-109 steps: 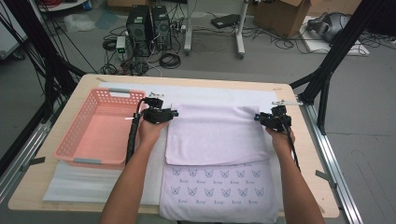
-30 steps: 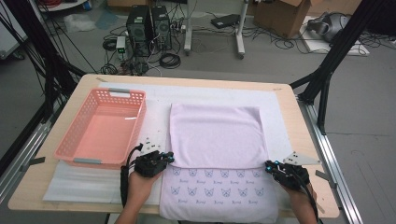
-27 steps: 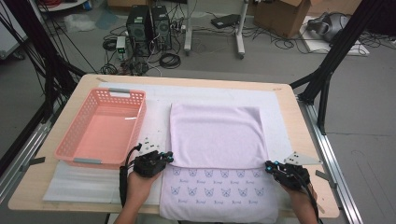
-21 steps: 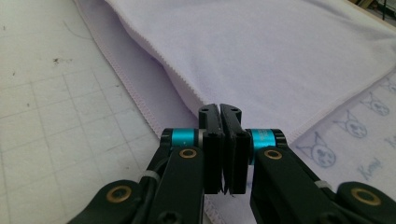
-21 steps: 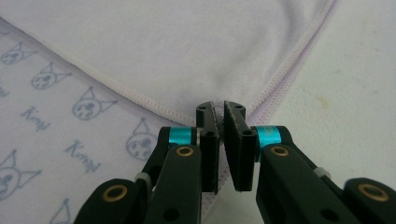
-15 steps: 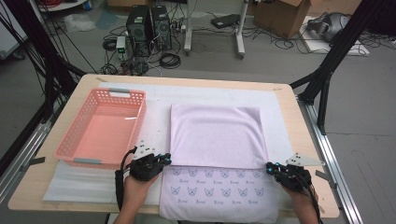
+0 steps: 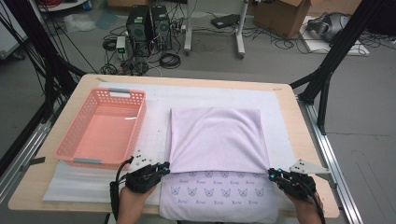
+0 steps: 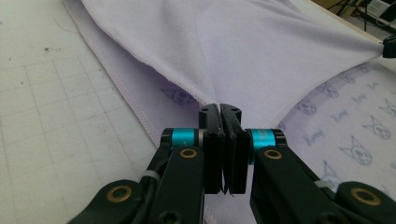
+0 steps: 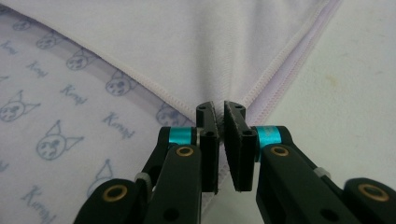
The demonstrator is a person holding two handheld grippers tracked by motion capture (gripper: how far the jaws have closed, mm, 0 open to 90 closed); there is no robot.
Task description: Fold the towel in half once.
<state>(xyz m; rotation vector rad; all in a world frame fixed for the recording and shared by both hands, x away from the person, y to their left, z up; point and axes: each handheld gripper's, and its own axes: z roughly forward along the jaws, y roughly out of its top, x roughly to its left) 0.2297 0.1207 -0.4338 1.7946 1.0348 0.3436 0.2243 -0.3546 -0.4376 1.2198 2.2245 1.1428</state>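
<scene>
Folding a lilac towel [image 7: 215,140] on the white padded mat [image 7: 154,135] of the table [image 7: 289,100]: the far half is being drawn toward the person over the printed near half, plain side up, cat-face print showing along the near strip. Left gripper [image 7: 164,167] has its jaws clamped tight on the left corner of the folded-over layer; in the left gripper view the pads [image 8: 223,140] meet with the hem pinched between them. Right gripper [image 7: 273,173] likewise has its jaws closed down on the right corner, cloth fanning out from its tips [image 9: 222,114]. To do this step well, I judge both corners should travel level and at equal pace to the near hem, keeping light tension across so the fold line runs straight; set corners down on the matching near corners before letting go, else the top layer will skew. The middle of the top layer bulges slightly, so a flattening pull seems wise. Pink basket [image 7: 100,128] sits left of the towel, apart from it. Hard to make out: the towel's near edge hangs over the table front and is cut off; whether each grip takes one layer or two cannot be told.
</scene>
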